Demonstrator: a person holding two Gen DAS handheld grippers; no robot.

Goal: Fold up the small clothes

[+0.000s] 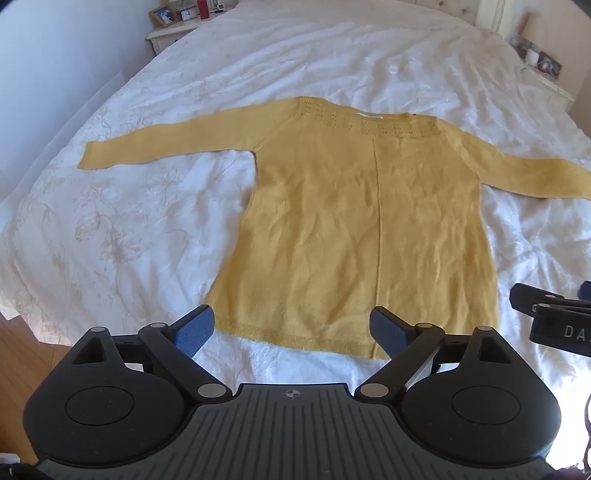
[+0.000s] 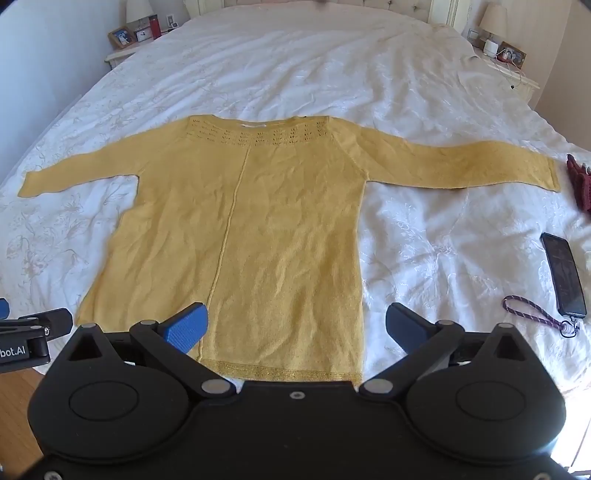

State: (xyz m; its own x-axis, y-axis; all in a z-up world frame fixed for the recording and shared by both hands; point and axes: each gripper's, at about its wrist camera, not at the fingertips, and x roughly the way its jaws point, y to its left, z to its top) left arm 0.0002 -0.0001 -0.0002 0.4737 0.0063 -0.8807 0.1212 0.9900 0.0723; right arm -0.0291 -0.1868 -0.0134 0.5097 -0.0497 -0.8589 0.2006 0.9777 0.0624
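Observation:
A yellow knitted sweater (image 1: 354, 229) (image 2: 240, 236) lies flat on the white bedspread (image 1: 129, 221) (image 2: 424, 240), hem towards me and both sleeves spread out sideways. My left gripper (image 1: 297, 328) hovers open above the hem, its blue pads wide apart with nothing between them. My right gripper (image 2: 295, 326) also stands open over the hem's right part, holding nothing. Each gripper shows at the edge of the other's view: the right gripper (image 1: 546, 314), the left gripper (image 2: 29, 332).
A black phone (image 2: 563, 273) with a purple cord (image 2: 535, 314) lies on the bed to the right, and a dark red item (image 2: 580, 184) beyond it. Nightstands with photo frames (image 1: 173, 22) (image 2: 509, 55) flank the bed. Wooden floor (image 1: 22, 369) shows at the lower left.

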